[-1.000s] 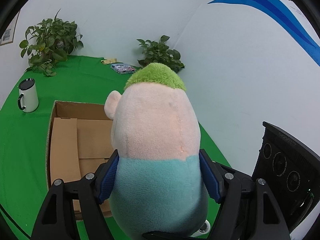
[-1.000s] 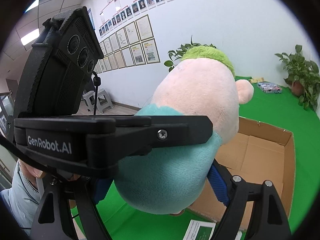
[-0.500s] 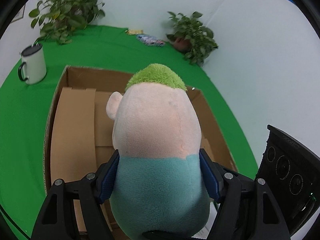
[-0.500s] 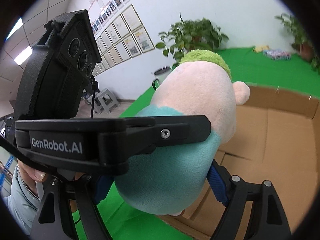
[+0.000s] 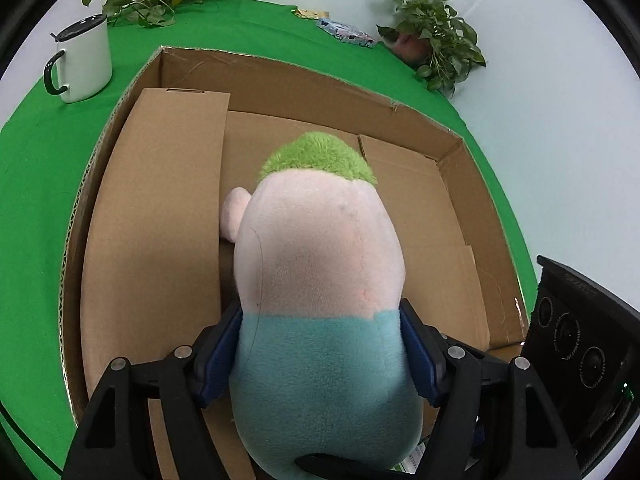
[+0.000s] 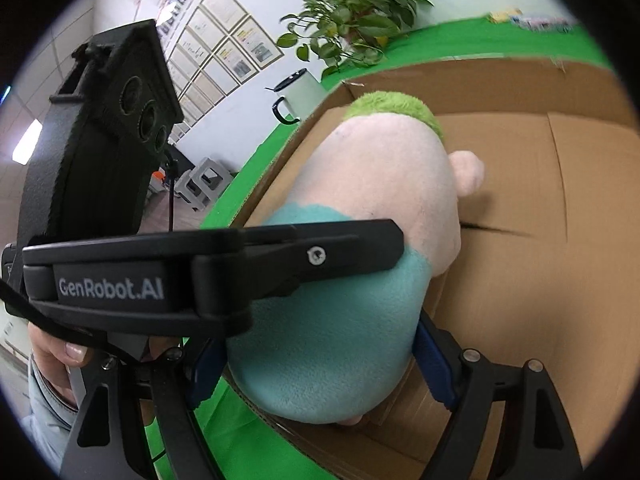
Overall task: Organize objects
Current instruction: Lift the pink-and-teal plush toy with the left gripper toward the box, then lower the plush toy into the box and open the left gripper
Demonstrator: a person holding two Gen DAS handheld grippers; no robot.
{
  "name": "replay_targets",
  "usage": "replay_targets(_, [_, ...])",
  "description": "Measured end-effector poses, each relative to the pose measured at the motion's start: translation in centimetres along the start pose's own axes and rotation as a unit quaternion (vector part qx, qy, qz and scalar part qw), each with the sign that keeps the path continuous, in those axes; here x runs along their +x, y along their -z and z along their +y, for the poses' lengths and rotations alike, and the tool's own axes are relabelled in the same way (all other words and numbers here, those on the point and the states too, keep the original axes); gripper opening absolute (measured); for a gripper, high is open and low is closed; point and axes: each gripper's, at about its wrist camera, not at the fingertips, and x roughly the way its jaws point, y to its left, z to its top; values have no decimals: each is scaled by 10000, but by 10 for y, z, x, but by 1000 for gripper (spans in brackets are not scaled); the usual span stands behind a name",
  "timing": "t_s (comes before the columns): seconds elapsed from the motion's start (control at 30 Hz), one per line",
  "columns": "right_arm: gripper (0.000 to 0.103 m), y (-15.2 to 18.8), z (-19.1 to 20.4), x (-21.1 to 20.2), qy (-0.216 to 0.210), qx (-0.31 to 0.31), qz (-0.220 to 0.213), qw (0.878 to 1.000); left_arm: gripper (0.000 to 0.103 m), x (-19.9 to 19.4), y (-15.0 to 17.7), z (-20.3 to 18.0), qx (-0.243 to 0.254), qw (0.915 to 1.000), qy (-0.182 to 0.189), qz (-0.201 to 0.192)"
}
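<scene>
Light: bright, even indoor light is falling from above; a ceiling lamp (image 6: 25, 142) is glowing at the right view's left edge.
Shadows: the plush toy (image 5: 320, 304) is casting a soft shadow on the cardboard box (image 5: 160, 216).
Distortion: fisheye curvature is bending edges; black vignette is ringing both views.
Blur: the right view's far rim is smearing.

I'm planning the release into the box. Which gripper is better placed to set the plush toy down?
Neither clearly: the left gripper and right gripper both clamp the plush toy's teal base over the cardboard box. I'd guess they lower it together.
</scene>
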Motion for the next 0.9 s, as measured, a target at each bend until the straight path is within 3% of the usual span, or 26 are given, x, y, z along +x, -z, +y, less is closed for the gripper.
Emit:
replay_targets(0.17, [82,4,-1,1,-9,-30,158,9999,69,-15,5,8,-260,9994,221,-39])
replay_targets(0.37, [81,6,10,3,289,-161,268,9991,69,-73,17,35,-465,9950,415,-779])
replay_targets(0.5, [92,5,14,4,455,-218,431,9978,69,-99,33,46,-228,9941,33,-1063])
replay_targets(0.6, [94,4,14,-7,516,-120,389,9978,69,-98,37,52,-101,9941,-288,-1044])
replay_targets(0.7, [94,5,18,-22,596,-83,201,9980,69,-94,48,57,-36,9952,-291,-939])
replay_targets(0.9, [93,-2,34,-7,1127,-97,368,9929,66,-82,63,58,102,9951,-250,-951])
